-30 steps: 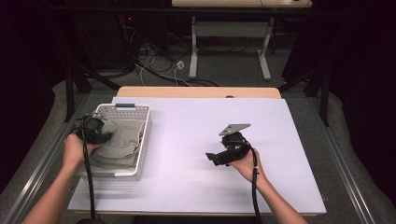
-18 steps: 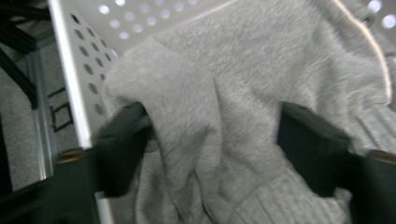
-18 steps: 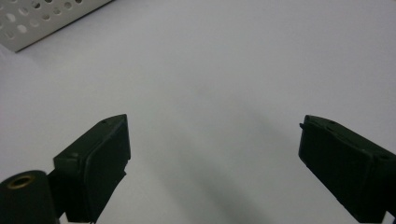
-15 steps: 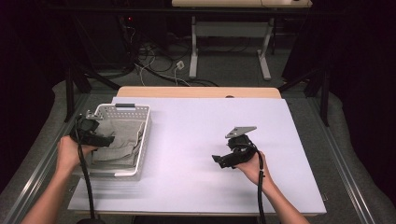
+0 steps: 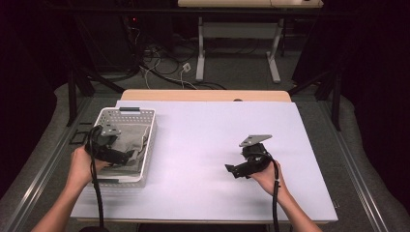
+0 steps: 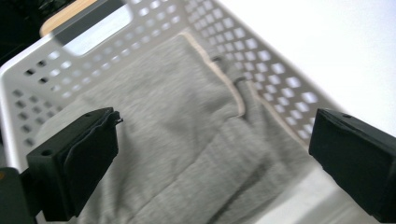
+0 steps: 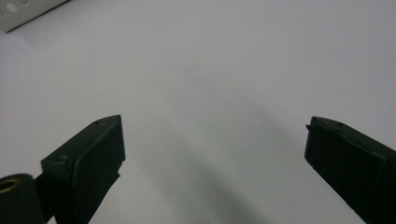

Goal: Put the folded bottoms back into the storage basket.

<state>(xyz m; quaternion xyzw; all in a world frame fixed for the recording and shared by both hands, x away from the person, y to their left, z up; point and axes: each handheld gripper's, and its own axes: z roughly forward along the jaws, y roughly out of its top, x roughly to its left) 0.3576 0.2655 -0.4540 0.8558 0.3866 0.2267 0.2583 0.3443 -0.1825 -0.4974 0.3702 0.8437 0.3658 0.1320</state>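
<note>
The grey garment (image 6: 187, 154) is lying crumpled inside the white perforated basket (image 5: 145, 145) at the left side of the bench (image 5: 217, 145), probably to keep it contained. The left gripper (image 5: 126, 157) is hovering over the basket's near end, and its jaws have just been opening; they are standing wide apart above the cloth, pressing on nothing. The right gripper (image 5: 231, 170) is resting well apart over the bare white surface, jaws also spread and empty, seemingly waiting out of the way. No brand, label or writing is showing on anything.
</note>
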